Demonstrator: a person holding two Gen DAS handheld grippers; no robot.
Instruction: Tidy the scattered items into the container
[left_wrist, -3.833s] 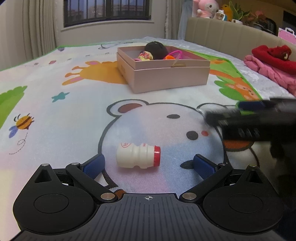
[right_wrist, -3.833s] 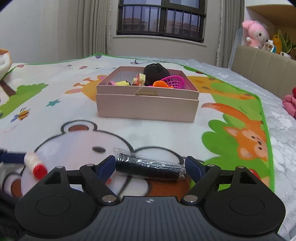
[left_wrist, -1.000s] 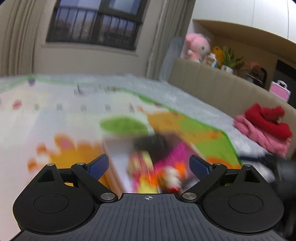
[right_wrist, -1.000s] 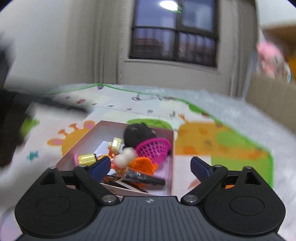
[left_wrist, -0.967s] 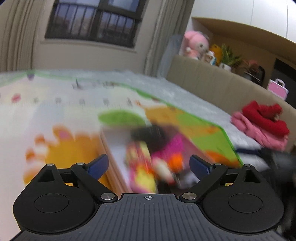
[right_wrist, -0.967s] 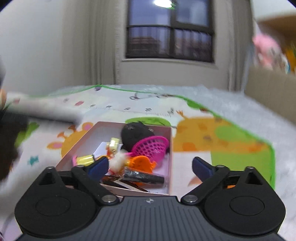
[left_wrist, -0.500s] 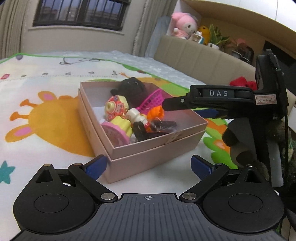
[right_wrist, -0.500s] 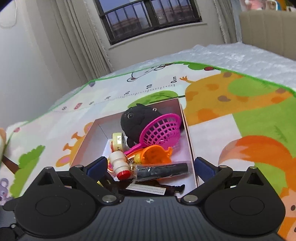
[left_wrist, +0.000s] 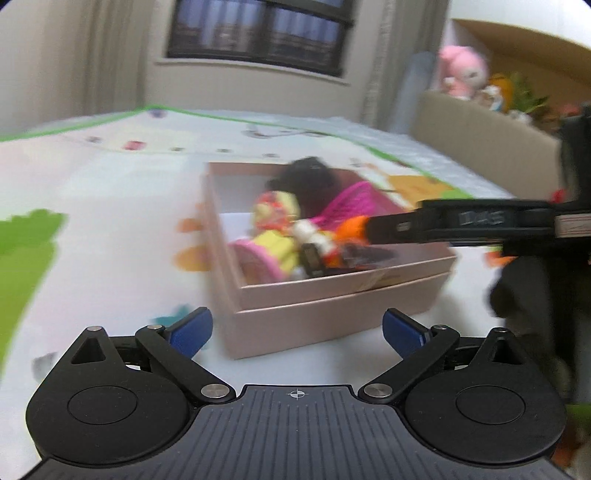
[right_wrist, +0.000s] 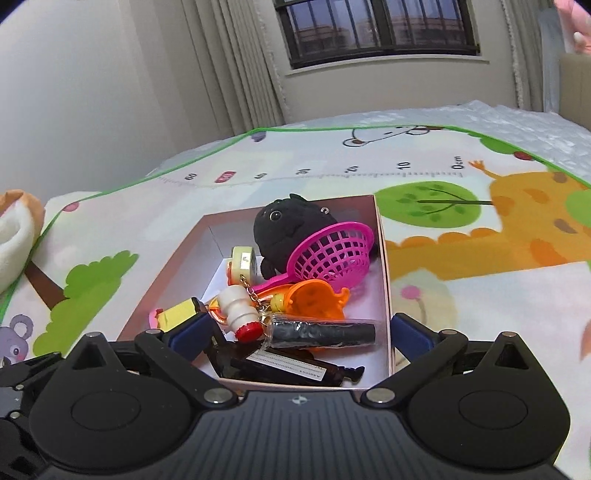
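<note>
The pink box (right_wrist: 383, 258) sat on the animal-print play mat (right_wrist: 480, 295), holding the gathered items: a black plush toy (right_wrist: 291, 225) at its far end, a pink plastic net scoop (right_wrist: 332, 254) leaning against the plush, an orange toy (right_wrist: 317, 299) nearer, then a small white bottle with a red cap (right_wrist: 238, 312) and a black wrapped stick (right_wrist: 321, 334) at the near end. The right gripper (right_wrist: 295, 338) hung over the box's near edge, jaws spread wide and empty. The left gripper (left_wrist: 295, 330) faced the box from the side, also wide open, holding nothing.
</note>
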